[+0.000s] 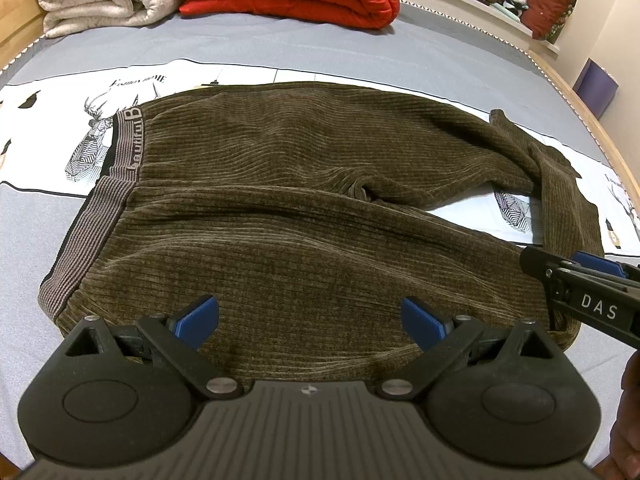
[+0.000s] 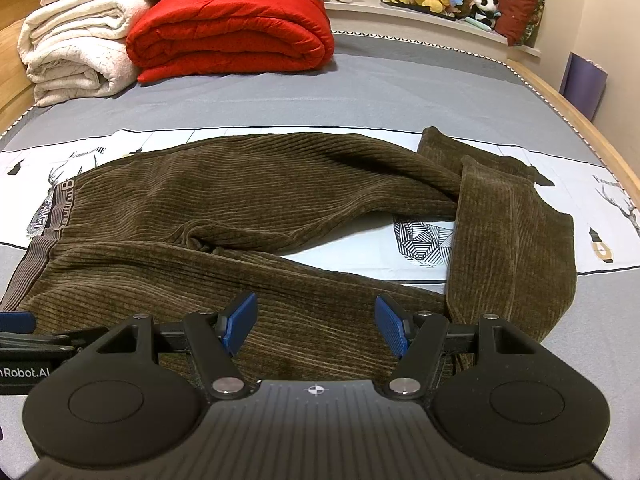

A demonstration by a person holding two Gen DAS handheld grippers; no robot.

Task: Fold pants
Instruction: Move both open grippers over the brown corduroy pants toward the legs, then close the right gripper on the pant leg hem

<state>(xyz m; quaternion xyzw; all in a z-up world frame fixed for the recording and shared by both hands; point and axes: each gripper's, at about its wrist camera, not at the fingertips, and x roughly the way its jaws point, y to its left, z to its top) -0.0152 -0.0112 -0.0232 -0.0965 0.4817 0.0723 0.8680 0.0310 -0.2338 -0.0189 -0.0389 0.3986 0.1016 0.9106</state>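
Right wrist view: my right gripper (image 2: 316, 326) hangs released over the pants (image 2: 248, 200); a thin pinch may drag only one layer.

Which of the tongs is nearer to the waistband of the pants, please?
Left. The left tongs hang open over the seat of the pants, on the side of the waistband. The right tongs hang open further along the near leg, toward the cuffs.
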